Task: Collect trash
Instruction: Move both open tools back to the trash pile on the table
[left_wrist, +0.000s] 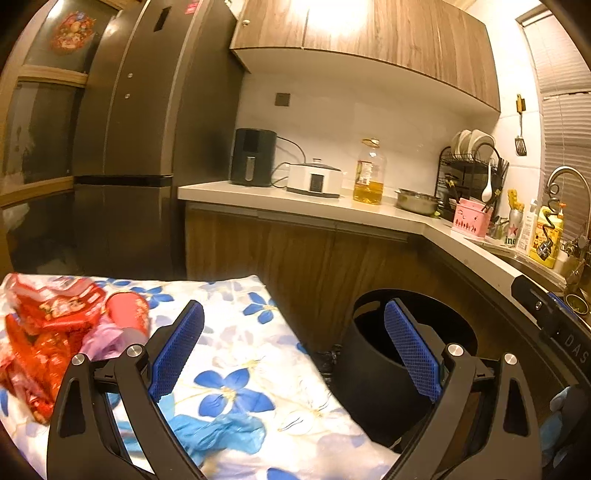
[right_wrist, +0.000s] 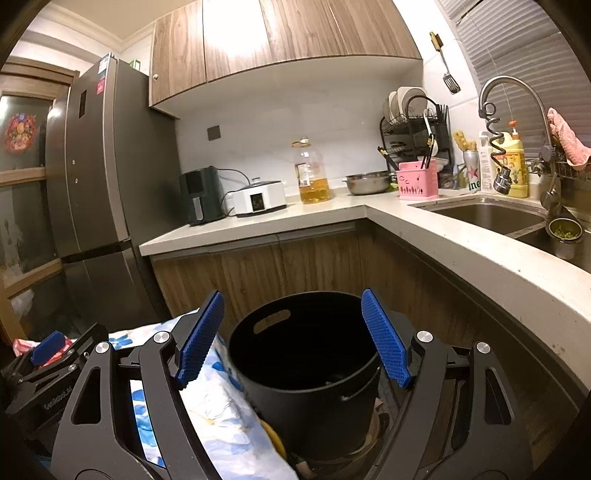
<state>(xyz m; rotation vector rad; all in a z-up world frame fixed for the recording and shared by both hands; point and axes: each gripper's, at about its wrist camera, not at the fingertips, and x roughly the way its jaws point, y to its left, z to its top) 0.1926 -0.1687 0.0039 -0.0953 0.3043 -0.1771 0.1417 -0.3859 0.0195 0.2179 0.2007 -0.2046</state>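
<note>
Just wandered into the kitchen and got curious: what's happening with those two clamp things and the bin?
A person is holding two hand grippers and tidying up trash. Both the left gripper and the right gripper are open and empty. The right one hangs over the black bin on the floor. Red wrappers, a red cup and a crumpled blue bag lie on the flowered cloth beside the bin.

Grey fridge (right_wrist: 99, 166) at left, black air fryer (right_wrist: 200, 195) beside white cooker (right_wrist: 259, 201) on counter (right_wrist: 258, 225), oil bottle (right_wrist: 312, 173), steel bowl (right_wrist: 367, 182), pink utensil caddy (right_wrist: 417, 182), dish rack (right_wrist: 415, 122) w/ plates, sink (right_wrist: 487, 216) + faucet (right_wrist: 513, 96), prob. dish soap (right_wrist: 511, 166) behind.
</note>
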